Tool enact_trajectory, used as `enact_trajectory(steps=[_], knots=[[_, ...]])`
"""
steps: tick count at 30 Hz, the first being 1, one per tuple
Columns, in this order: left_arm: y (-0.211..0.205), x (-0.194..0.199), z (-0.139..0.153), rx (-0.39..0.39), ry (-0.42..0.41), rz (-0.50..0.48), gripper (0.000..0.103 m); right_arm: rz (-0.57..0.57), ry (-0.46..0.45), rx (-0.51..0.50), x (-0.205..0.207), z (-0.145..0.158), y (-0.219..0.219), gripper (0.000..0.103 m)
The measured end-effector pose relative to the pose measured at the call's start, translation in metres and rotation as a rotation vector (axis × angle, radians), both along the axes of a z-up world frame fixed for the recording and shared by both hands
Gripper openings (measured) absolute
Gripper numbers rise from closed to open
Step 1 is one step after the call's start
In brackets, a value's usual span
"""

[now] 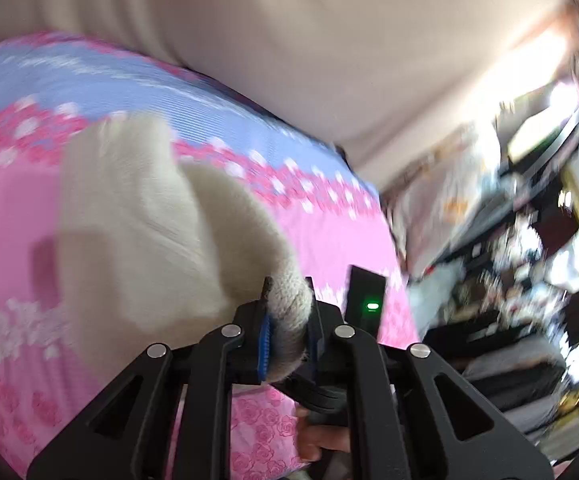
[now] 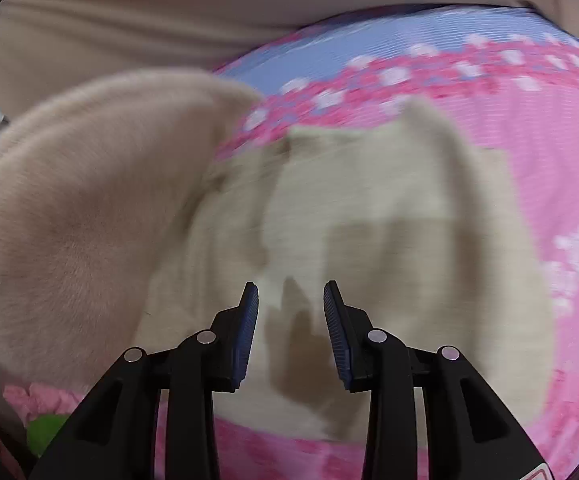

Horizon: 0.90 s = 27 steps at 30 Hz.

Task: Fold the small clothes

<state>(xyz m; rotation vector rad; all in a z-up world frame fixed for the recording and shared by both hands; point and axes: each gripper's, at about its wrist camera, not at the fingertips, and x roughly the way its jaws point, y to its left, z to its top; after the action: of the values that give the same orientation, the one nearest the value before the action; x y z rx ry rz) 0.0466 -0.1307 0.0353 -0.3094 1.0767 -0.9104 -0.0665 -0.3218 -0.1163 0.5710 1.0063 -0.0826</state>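
A cream knitted garment [image 1: 129, 220] hangs from my left gripper [image 1: 288, 292], which is shut on a bunched edge of it between the blue pads. It is raised over a pink and blue flowered bedsheet [image 1: 329, 240]. In the right wrist view most of the garment [image 2: 389, 220] lies flat on the sheet [image 2: 549, 160]. One fuzzy part of it [image 2: 89, 200] is lifted close to the camera at the left. My right gripper [image 2: 290, 286] hovers open just above the flat cloth, with nothing pressed between its pads. Both views are blurred.
Beige fabric [image 1: 329, 40] rises behind the bed's far side. A cluttered room [image 1: 509, 260] lies past the bed's right edge. A black block with a green light [image 1: 363, 300] and a person's hand [image 1: 317, 440] are beside my left gripper. Something green [image 2: 45, 432] shows at lower left.
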Motion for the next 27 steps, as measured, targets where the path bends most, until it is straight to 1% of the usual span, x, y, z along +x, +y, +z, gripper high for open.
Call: enact_trajectory(steps=[1, 3, 5, 6, 8, 9, 10, 11, 12, 13, 14, 15, 16, 17, 19, 21, 22, 24, 26, 27], knots=[[-0.014, -0.003, -0.002, 0.011, -0.005, -0.030, 0.012, -0.043, 0.000, 0.004, -0.015, 0.000, -0.017, 0.034], [-0.044, -0.010, -0.015, 0.036, 0.013, -0.085, 0.012, -0.125, 0.005, 0.032, -0.042, -0.003, -0.048, 0.034], [-0.076, -0.016, -0.041, 0.084, 0.059, -0.128, 0.012, -0.179, 0.016, 0.053, -0.061, -0.005, -0.068, 0.034], [-0.085, -0.017, -0.051, 0.106, 0.073, -0.141, 0.012, -0.201, 0.021, 0.060, -0.070, -0.006, -0.076, 0.035], [-0.104, -0.025, -0.073, 0.176, 0.095, -0.168, 0.014, -0.229, 0.029, 0.078, -0.085, -0.006, -0.089, 0.039], [-0.108, -0.033, -0.083, 0.216, 0.107, -0.180, 0.020, -0.236, 0.031, 0.092, -0.089, -0.006, -0.093, 0.043], [-0.109, -0.036, -0.087, 0.233, 0.123, -0.187, 0.024, -0.232, 0.028, 0.108, -0.088, -0.005, -0.094, 0.046], [-0.108, -0.041, -0.090, 0.246, 0.149, -0.199, 0.034, -0.226, 0.021, 0.135, -0.087, -0.003, -0.095, 0.049], [-0.103, -0.042, -0.091, 0.251, 0.154, -0.199, 0.041, -0.212, 0.018, 0.164, -0.082, 0.000, -0.094, 0.056], [-0.094, -0.045, -0.083, 0.243, 0.138, -0.185, 0.042, -0.191, 0.016, 0.181, -0.079, 0.003, -0.091, 0.061], [-0.085, -0.042, -0.077, 0.222, 0.118, -0.173, 0.044, -0.161, 0.012, 0.198, -0.070, 0.006, -0.087, 0.063], [-0.070, -0.040, -0.062, 0.195, 0.075, -0.137, 0.054, -0.134, 0.008, 0.212, -0.062, 0.009, -0.088, 0.067], [-0.054, -0.037, -0.048, 0.180, 0.033, -0.090, 0.061, -0.098, 0.005, 0.228, -0.048, 0.012, -0.080, 0.071], [-0.043, -0.034, -0.038, 0.166, 0.003, -0.052, 0.068, -0.064, 0.005, 0.246, -0.035, 0.013, -0.074, 0.072], [-0.007, -0.025, -0.017, 0.143, -0.059, 0.045, 0.068, -0.014, 0.025, 0.290, -0.011, 0.006, -0.063, 0.080], [0.021, -0.016, -0.010, 0.152, -0.077, 0.122, 0.069, 0.005, 0.091, 0.341, 0.007, -0.008, -0.052, 0.080], [0.041, -0.013, -0.009, 0.159, -0.079, 0.170, 0.069, 0.008, 0.126, 0.385, 0.016, -0.018, -0.046, 0.080], [0.075, -0.008, -0.011, 0.169, -0.069, 0.257, 0.069, -0.006, 0.145, 0.468, 0.022, -0.028, -0.035, 0.080], [0.102, -0.007, -0.017, 0.172, -0.048, 0.323, 0.069, -0.005, 0.148, 0.503, 0.025, -0.030, -0.024, 0.079], [0.110, -0.007, -0.021, 0.172, -0.039, 0.345, 0.069, -0.002, 0.150, 0.498, 0.027, -0.030, -0.019, 0.068]])
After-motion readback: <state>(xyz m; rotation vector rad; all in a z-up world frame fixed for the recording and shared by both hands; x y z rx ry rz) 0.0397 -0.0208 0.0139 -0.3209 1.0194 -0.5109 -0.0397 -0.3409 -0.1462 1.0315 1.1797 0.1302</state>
